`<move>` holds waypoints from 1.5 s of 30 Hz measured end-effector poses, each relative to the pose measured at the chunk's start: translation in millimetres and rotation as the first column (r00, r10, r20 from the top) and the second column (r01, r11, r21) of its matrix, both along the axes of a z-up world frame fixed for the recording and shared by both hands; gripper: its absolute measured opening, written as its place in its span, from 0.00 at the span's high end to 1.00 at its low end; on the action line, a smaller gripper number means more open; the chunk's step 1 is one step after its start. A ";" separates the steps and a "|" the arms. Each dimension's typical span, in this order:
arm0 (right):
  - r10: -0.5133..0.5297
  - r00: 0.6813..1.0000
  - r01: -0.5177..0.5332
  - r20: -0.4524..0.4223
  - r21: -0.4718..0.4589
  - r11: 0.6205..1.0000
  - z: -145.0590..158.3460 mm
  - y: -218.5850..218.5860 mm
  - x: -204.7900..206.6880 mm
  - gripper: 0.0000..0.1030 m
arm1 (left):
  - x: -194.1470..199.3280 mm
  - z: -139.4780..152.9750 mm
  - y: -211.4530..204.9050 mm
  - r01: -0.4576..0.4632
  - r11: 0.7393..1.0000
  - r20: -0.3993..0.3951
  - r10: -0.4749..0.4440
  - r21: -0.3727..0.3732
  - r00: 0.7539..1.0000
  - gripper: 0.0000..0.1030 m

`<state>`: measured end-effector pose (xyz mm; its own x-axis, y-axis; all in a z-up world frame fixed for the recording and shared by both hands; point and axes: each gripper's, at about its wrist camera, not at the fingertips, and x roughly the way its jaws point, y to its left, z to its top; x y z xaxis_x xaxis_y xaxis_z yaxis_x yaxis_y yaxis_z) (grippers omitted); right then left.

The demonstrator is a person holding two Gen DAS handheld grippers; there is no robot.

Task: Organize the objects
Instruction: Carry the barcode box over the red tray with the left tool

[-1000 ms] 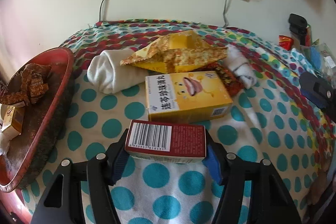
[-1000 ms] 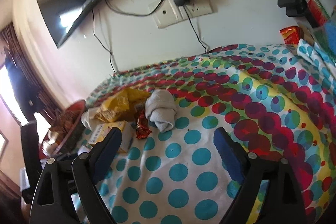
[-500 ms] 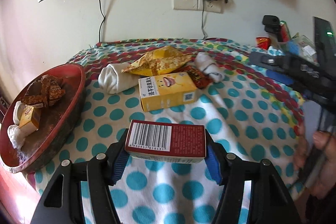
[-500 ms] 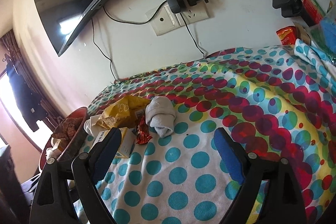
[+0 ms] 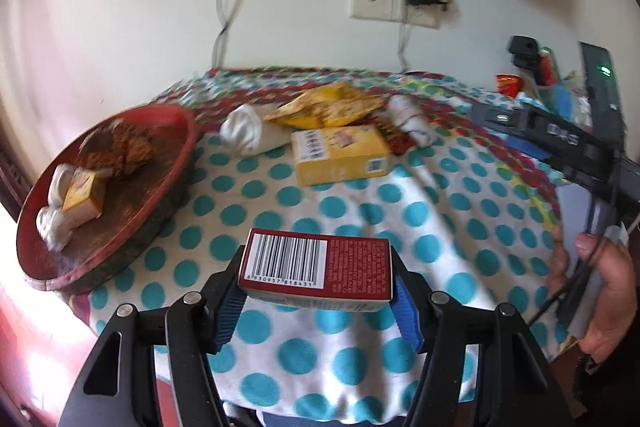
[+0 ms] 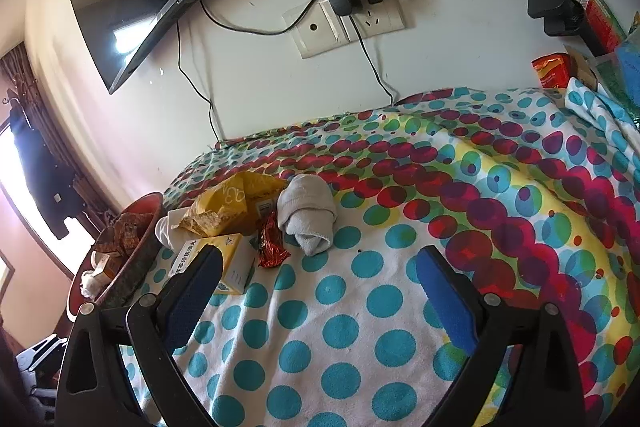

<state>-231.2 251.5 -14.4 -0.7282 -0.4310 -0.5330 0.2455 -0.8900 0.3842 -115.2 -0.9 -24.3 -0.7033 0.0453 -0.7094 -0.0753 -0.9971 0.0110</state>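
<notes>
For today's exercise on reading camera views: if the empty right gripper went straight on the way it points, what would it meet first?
Probably the bare polka-dot cloth: the right gripper, jaws opening and empty, points down at it. The rolled grey sock lies beyond, slightly left; depth is unclear.

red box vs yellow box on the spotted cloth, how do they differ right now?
The red box is clamped in the left gripper and held above the cloth; the yellow box lies flat on the spotted cloth, untouched. The red box shows a large barcode toward the camera; the yellow box shows printed text on top and a small code square on its side. The yellow box sits beside a yellow bag; the red box is alone. Both are rectangular cartons.
</notes>
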 end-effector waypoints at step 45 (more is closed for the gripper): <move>0.016 0.999 -0.018 0.041 0.050 0.999 -4.9 -10.8 -4.8 0.02 | -33.9 28.1 -306.6 -0.520 0.842 0.013 0.527 -0.146 0.849 0.37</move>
